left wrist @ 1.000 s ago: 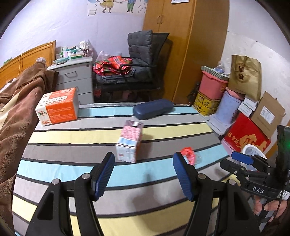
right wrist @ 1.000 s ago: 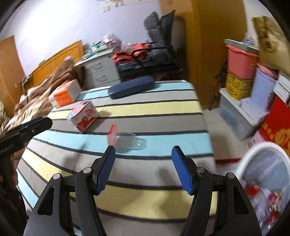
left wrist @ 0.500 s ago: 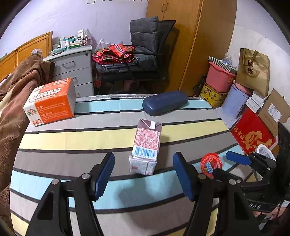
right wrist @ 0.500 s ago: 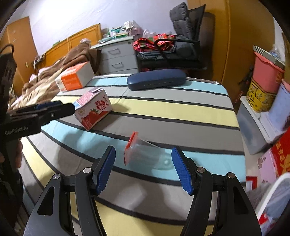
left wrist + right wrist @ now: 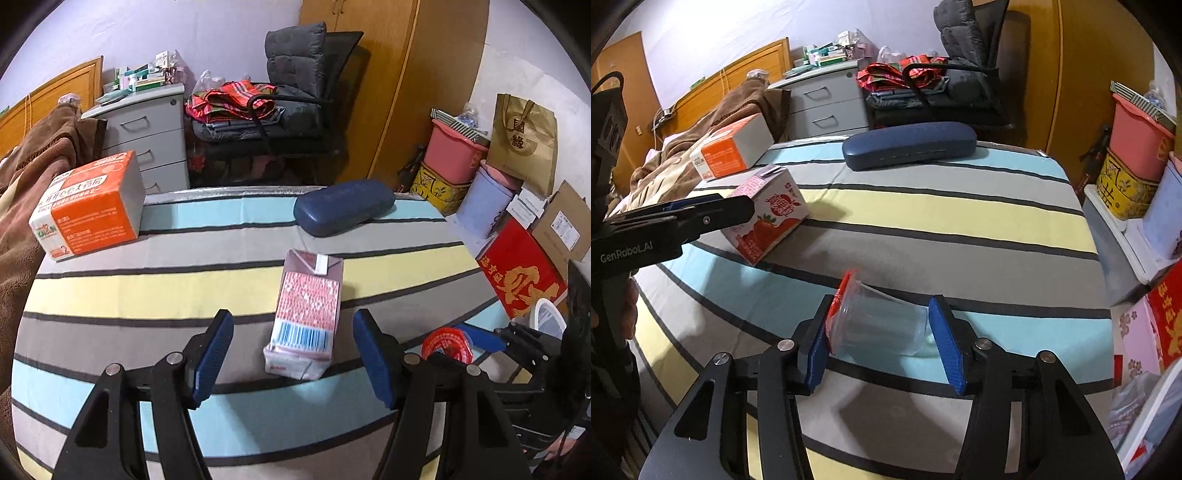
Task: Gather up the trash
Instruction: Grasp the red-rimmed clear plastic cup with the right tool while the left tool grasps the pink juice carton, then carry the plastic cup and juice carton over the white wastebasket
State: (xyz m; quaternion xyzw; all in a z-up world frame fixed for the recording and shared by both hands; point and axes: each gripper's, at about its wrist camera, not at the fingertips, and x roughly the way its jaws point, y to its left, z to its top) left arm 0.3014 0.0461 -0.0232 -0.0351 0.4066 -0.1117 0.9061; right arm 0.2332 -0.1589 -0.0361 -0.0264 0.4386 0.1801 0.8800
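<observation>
A pink and red drink carton point(image 5: 306, 314) lies on its side on the striped table point(image 5: 184, 291). My left gripper point(image 5: 292, 321) is open around it, with its blue pads clear of both long sides. In the right wrist view the same carton point(image 5: 768, 218) shows beside the left gripper point(image 5: 738, 210). A clear plastic cup point(image 5: 879, 325) with a red lid lies on its side. My right gripper point(image 5: 882, 314) is closing on the cup, one pad against the lid and the other against the base. The cup's red lid point(image 5: 447, 343) also appears in the left wrist view.
An orange and white box point(image 5: 88, 210) and a dark blue glasses case point(image 5: 343, 210) sit at the far side of the table. A white bin point(image 5: 1145, 417) stands on the floor off the table's right edge, among stacked boxes. A chair and a drawer unit stand behind.
Both grippers have come forward and lower over the table. The carton now lies between the left fingers. The right jaws have narrowed onto the cup, which lay loose ahead of them before.
</observation>
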